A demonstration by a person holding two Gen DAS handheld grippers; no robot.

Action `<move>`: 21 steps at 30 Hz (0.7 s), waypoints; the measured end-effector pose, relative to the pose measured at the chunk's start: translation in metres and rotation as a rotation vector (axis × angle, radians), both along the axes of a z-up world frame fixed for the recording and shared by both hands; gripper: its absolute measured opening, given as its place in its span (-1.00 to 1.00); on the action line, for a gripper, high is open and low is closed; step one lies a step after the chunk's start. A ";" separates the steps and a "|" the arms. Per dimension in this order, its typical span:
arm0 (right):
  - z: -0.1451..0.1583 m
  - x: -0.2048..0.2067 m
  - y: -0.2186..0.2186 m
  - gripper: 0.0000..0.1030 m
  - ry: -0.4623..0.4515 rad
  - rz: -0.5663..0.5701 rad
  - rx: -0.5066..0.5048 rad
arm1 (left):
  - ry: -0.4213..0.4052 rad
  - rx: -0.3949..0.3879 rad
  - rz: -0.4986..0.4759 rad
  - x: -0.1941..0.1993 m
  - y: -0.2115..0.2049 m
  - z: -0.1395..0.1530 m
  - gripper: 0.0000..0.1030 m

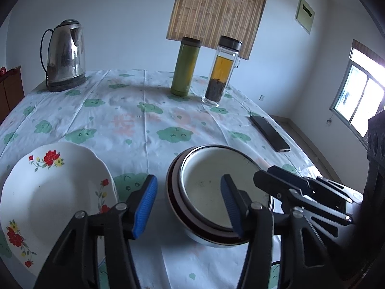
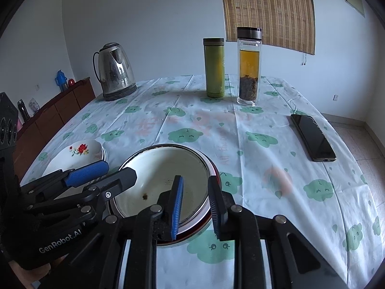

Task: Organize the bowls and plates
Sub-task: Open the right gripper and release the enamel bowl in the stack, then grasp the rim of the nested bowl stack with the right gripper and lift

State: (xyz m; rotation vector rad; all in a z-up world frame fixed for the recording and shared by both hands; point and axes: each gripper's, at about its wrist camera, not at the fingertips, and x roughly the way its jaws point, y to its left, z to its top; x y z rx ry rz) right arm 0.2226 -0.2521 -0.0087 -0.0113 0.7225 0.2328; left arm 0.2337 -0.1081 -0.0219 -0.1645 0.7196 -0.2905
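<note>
We see a white tablecloth (image 2: 276,168) printed with green cloud faces and faint pink marks; a white plate (image 1: 48,192) with red and yellow flowers on green stems; a cream-lined bowl (image 2: 163,168) nested in a dark red one; blue ribbed pads (image 1: 144,207) on black fingers; a silver kettle (image 2: 115,72); an olive-green flask (image 2: 214,67); amber tea in a clear bottle (image 2: 249,67); a black phone (image 2: 312,137).
</note>
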 end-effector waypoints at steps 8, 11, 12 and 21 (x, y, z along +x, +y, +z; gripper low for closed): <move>0.000 -0.002 0.000 -0.39 -0.020 -0.002 -0.018 | 0.001 0.002 0.011 0.000 0.001 -0.001 0.14; 0.001 -0.002 -0.002 -0.31 -0.030 -0.012 -0.014 | -0.001 0.002 0.017 0.000 0.002 -0.001 0.24; 0.001 -0.002 -0.003 -0.31 -0.031 -0.015 -0.010 | 0.000 0.004 0.016 0.000 0.002 -0.001 0.26; -0.002 -0.002 -0.004 -0.27 -0.041 -0.023 -0.013 | 0.005 0.030 0.032 0.002 0.002 -0.001 0.36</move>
